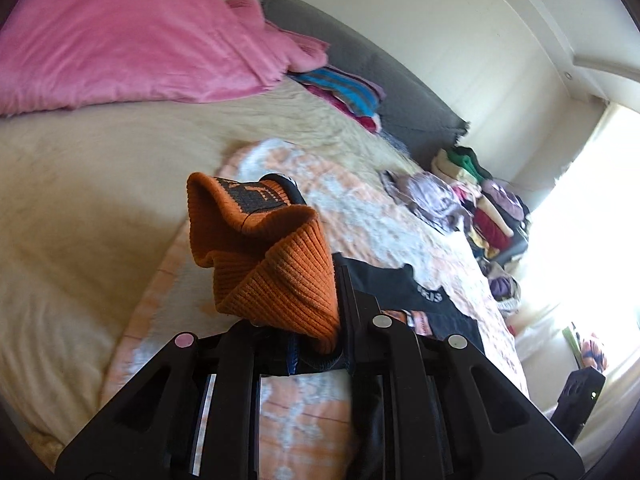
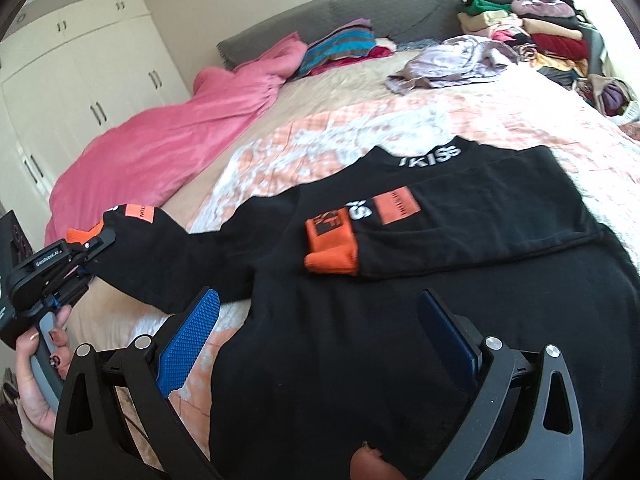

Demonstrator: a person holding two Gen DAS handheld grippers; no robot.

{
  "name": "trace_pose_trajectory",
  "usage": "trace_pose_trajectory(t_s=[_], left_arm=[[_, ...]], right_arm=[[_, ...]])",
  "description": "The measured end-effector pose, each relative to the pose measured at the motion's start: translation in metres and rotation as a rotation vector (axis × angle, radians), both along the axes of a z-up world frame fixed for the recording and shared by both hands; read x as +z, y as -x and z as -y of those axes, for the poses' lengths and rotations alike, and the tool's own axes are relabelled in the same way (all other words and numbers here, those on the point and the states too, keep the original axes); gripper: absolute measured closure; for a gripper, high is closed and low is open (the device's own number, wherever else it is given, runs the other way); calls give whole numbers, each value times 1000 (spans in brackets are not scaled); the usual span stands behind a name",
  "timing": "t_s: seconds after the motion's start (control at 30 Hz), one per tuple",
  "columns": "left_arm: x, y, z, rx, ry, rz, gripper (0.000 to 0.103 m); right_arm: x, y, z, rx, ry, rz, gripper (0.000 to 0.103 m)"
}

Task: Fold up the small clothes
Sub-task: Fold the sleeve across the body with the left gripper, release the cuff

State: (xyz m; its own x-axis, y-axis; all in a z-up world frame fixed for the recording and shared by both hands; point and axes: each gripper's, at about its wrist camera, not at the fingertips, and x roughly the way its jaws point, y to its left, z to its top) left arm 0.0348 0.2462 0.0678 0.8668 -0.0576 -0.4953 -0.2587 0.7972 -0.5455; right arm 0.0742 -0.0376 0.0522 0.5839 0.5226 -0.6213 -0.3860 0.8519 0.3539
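A black sweater (image 2: pixel 360 320) with orange cuffs and white "KISS" lettering lies flat on the bed. Its right sleeve (image 2: pixel 460 224) is folded across the chest, orange cuff (image 2: pixel 332 252) at the middle. My left gripper (image 1: pixel 320 312) is shut on the orange cuff (image 1: pixel 276 276) of the other sleeve and holds it lifted; it also shows in the right wrist view (image 2: pixel 96 244) at the far left. My right gripper (image 2: pixel 316 328) is open and empty, hovering over the sweater's lower body.
An orange-and-white patterned blanket (image 2: pixel 360 136) lies under the sweater. A pink duvet (image 2: pixel 168 136) is heaped at the left, a lilac garment (image 2: pixel 452 60) lies behind, and stacks of clothes (image 2: pixel 540 36) stand at the right by the grey headboard (image 2: pixel 320 16).
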Motion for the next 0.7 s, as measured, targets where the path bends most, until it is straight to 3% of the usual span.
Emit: trace_pose_trajectory(t_s=[0.7], left_arm=[[22,-58,102,-223,-113,-21,94]], right_arm=[[-1,-2,94,-233,19,24,5]])
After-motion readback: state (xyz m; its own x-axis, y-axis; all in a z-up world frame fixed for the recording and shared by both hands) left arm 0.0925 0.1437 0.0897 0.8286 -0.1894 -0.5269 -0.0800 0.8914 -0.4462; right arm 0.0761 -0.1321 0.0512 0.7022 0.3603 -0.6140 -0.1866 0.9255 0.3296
